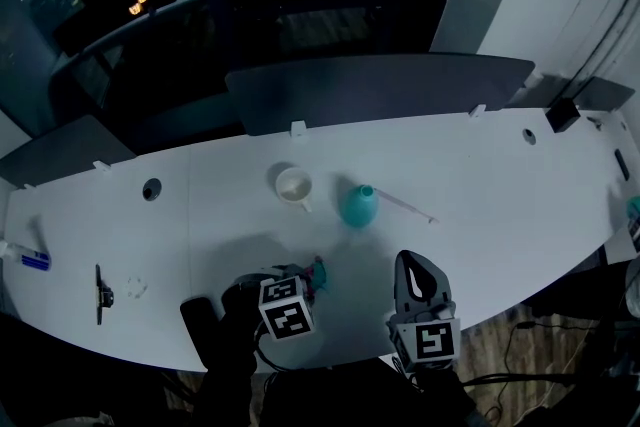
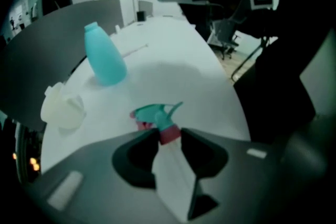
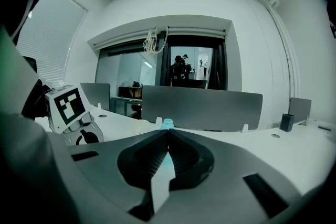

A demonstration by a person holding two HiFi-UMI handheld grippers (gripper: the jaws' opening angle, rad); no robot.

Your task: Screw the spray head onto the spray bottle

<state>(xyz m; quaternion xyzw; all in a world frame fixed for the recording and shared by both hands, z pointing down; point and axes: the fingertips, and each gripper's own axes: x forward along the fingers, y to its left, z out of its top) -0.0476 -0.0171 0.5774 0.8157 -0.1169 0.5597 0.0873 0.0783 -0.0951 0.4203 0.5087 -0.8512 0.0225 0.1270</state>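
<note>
The teal spray bottle (image 1: 360,206) stands uncapped at mid-table; it also shows in the left gripper view (image 2: 104,57), and its neck (image 3: 167,124) peeks over the right jaws. The teal spray head (image 2: 156,114) with its pink collar (image 2: 169,135) is low over the table near the front edge (image 1: 318,272). My left gripper (image 2: 169,132) points steeply down with the collar filling the gap between its fingertips. It sits in front of and left of the bottle (image 1: 303,277). My right gripper (image 1: 414,261) hovers near the front edge, about level, jaws shut and empty (image 3: 168,131).
A small white cup (image 1: 294,185) sits left of the bottle, and a thin white tube (image 1: 405,206) lies to its right. A blue-capped item (image 1: 34,261) and a black strip (image 1: 99,293) lie far left. A grey partition (image 1: 380,87) lines the table's back edge.
</note>
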